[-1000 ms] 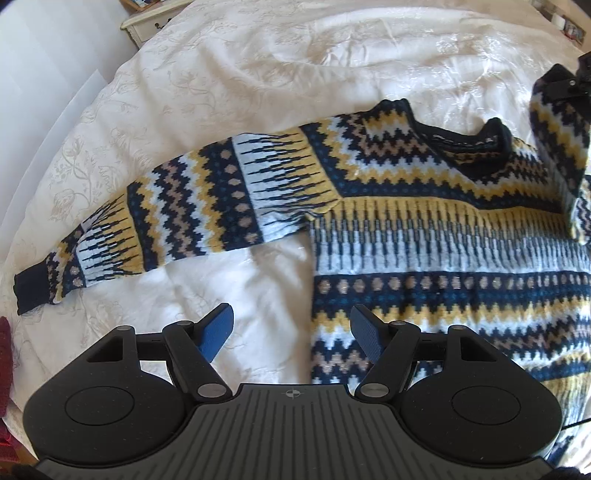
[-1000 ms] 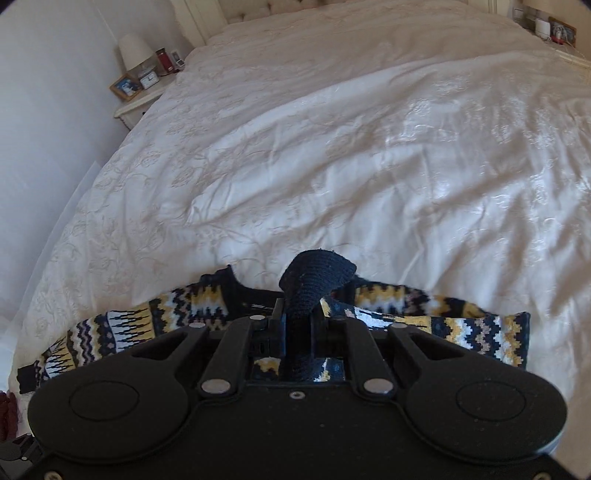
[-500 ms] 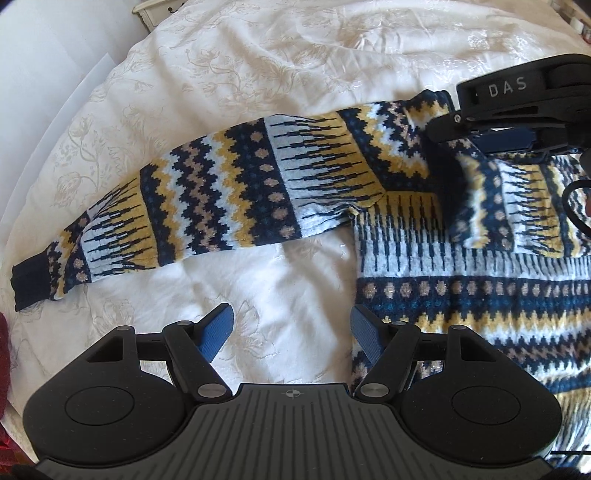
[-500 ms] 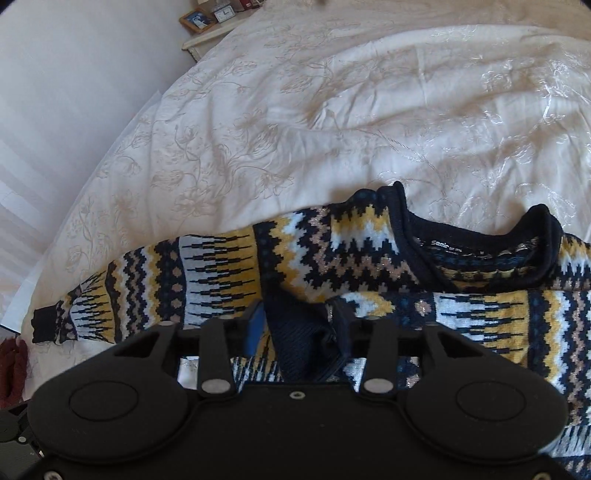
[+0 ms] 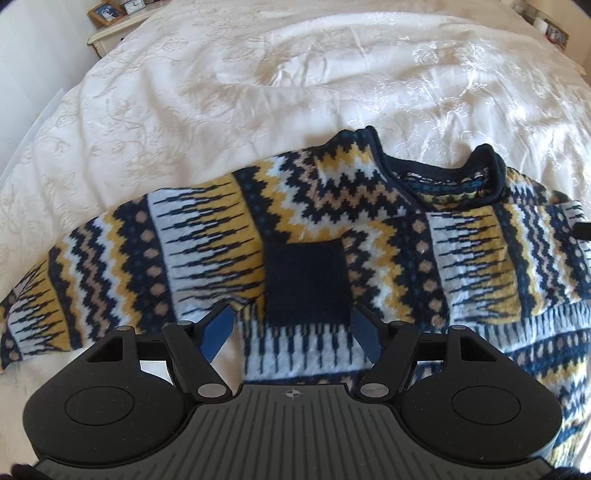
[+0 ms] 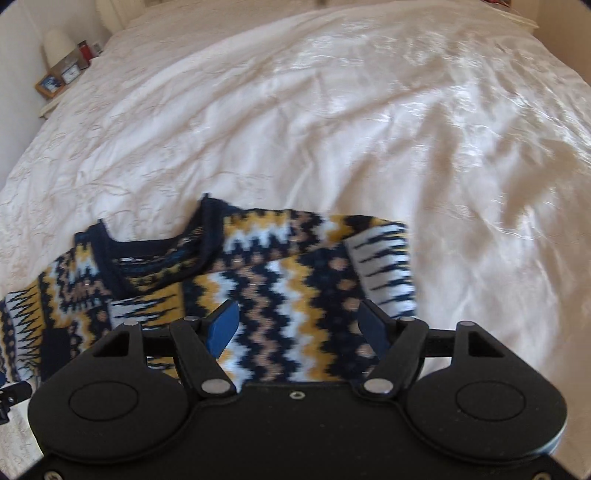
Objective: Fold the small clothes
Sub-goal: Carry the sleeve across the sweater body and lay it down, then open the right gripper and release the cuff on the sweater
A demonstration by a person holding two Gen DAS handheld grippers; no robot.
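A patterned navy, yellow and white knit sweater (image 5: 332,206) lies flat on a white bedspread (image 5: 258,74). Its right sleeve (image 5: 480,258) is folded across the chest, the navy cuff (image 5: 306,280) lying near the middle. The left sleeve (image 5: 110,266) stretches out to the left. My left gripper (image 5: 291,328) is open and empty just above the chest, below the cuff. My right gripper (image 6: 299,325) is open and empty over the folded sleeve (image 6: 280,295) near the sweater's right shoulder. The collar (image 6: 159,251) shows to its left.
A bedside table with picture frames and a clock (image 5: 110,11) stands at the far left, also in the right wrist view with a lamp (image 6: 59,48). Bare bedspread (image 6: 369,110) extends beyond the sweater.
The right gripper carried the right sleeve's cuff across the chest, let it go and opened, then drew back to the right. The left gripper moved right and nearer over the chest.
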